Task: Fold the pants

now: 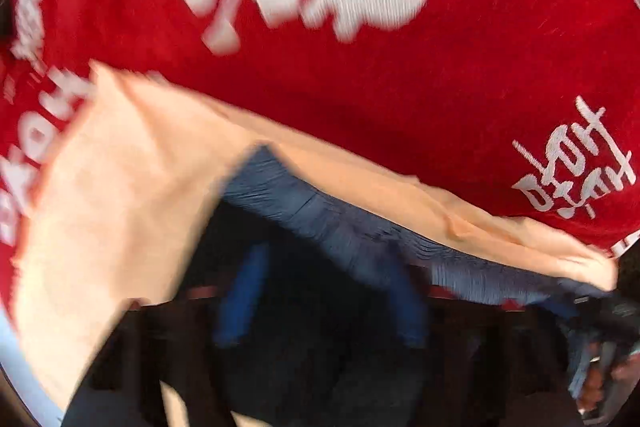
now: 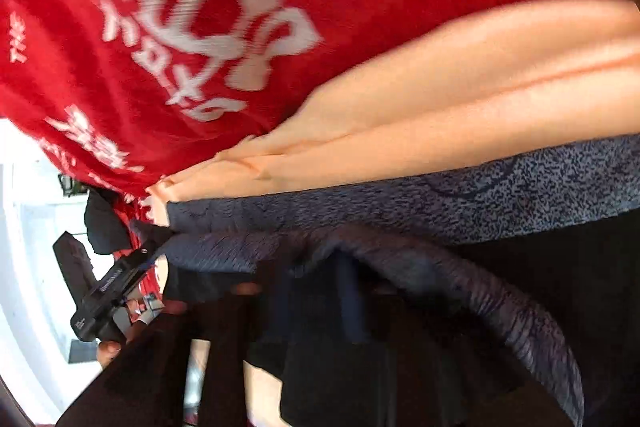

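Observation:
The pants [image 1: 132,195] are peach-coloured with a blue-grey knit waistband [image 1: 344,223]. They hang lifted in front of a red cloth. In the left wrist view the blue fingers [image 1: 244,299] stand close together under the waistband, blurred. The right gripper [image 1: 600,311] shows at the far right, holding the waistband's other end. In the right wrist view the peach cloth [image 2: 460,99] and waistband [image 2: 400,203] stretch across; the left gripper [image 2: 148,247] holds the waistband end at the left. The right gripper's own fingers [image 2: 352,303] are dark under the waistband fold.
A red cloth [image 1: 400,75] with white lettering fills the background in both views [image 2: 200,27]. A bright white room area [image 2: 24,247] shows at the left edge of the right wrist view. The person's dark clothing fills the bottom.

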`<action>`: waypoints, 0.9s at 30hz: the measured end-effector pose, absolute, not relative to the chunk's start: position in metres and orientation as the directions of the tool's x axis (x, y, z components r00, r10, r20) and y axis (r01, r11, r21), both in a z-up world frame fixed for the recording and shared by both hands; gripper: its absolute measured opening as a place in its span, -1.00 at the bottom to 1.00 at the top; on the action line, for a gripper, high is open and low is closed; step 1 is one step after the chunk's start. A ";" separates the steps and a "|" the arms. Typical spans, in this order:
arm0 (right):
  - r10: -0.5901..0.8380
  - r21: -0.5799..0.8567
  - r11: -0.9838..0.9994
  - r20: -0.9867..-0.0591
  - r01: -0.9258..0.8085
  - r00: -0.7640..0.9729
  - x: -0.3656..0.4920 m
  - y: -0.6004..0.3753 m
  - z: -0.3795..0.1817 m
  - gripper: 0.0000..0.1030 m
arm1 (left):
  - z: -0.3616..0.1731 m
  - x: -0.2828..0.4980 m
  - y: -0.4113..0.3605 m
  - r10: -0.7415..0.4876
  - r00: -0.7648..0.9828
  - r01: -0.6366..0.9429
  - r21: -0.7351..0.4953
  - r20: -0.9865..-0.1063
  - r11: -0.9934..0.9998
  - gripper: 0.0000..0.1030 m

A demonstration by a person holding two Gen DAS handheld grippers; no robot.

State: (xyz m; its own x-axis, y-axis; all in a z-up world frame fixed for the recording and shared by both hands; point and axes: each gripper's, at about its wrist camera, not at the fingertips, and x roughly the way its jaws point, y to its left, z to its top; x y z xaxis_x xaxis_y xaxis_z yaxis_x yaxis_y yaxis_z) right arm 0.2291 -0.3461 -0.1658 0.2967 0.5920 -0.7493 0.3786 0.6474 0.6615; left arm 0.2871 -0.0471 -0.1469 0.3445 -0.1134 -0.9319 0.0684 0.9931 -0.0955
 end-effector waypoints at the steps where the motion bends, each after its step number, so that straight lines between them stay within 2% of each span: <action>1: 0.590 0.660 0.661 -0.751 0.356 0.296 0.230 -0.343 -0.155 0.60 | -0.140 0.284 -0.045 -0.101 0.358 0.079 -0.078 -0.928 0.994 0.64; 4: 0.552 0.617 0.730 -0.786 0.294 0.279 0.229 -0.325 -0.122 0.63 | -0.142 0.279 -0.041 -0.059 0.336 0.128 -0.016 -0.940 0.992 0.64; 6: 0.560 0.614 0.755 -0.786 0.230 0.261 0.231 -0.301 -0.108 0.54 | -0.161 0.283 -0.044 -0.021 0.294 0.138 0.021 -0.956 0.990 0.64; 8: 0.529 0.568 0.803 -0.819 0.182 0.222 0.242 -0.285 -0.110 0.07 | -0.181 0.289 -0.049 -0.017 0.276 0.129 0.020 -0.961 0.991 0.64; 11: 0.465 0.484 0.868 -0.870 0.107 0.167 0.267 -0.255 -0.136 0.04 | -0.221 0.299 -0.060 0.065 0.253 0.096 0.092 -0.965 0.991 0.66; 12: 0.438 0.453 0.886 -0.887 0.096 0.143 0.271 -0.255 -0.153 -0.01 | -0.223 0.298 -0.060 0.067 0.274 0.091 0.096 -0.959 0.991 0.77; 13: 0.413 0.425 0.901 -0.902 0.091 0.125 0.277 -0.255 -0.169 -0.15 | -0.224 0.298 -0.060 0.082 0.305 0.093 0.115 -0.949 0.989 0.79; 16: 0.432 0.460 0.876 -0.881 0.141 0.193 0.278 -0.274 -0.157 -0.13 | -0.219 0.297 -0.057 0.085 0.282 0.096 0.116 -0.956 0.989 0.79; 19: 0.448 0.500 0.845 -0.856 0.190 0.260 0.257 -0.303 -0.132 0.06 | -0.204 0.284 -0.061 0.095 0.248 0.119 0.127 -0.964 0.985 0.79; 23: 0.479 0.567 0.786 -0.811 0.246 0.335 0.197 -0.350 -0.098 0.17 | -0.181 0.248 -0.088 0.055 0.235 0.182 0.100 -0.970 0.978 0.79; 27: 0.428 0.542 0.759 -0.833 0.360 0.352 0.122 -0.388 -0.088 0.17 | -0.169 0.202 -0.137 -0.023 0.191 0.280 0.032 -0.981 0.959 0.79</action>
State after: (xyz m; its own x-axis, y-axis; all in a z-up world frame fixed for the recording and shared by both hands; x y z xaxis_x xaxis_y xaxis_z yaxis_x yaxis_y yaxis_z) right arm 0.1224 -0.3883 -0.0875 0.3522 0.4276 -0.8325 0.3601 0.7591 0.5423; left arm 0.2020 -0.1374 -0.1689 0.1905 -0.0229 -0.9814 0.2803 0.9594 0.0320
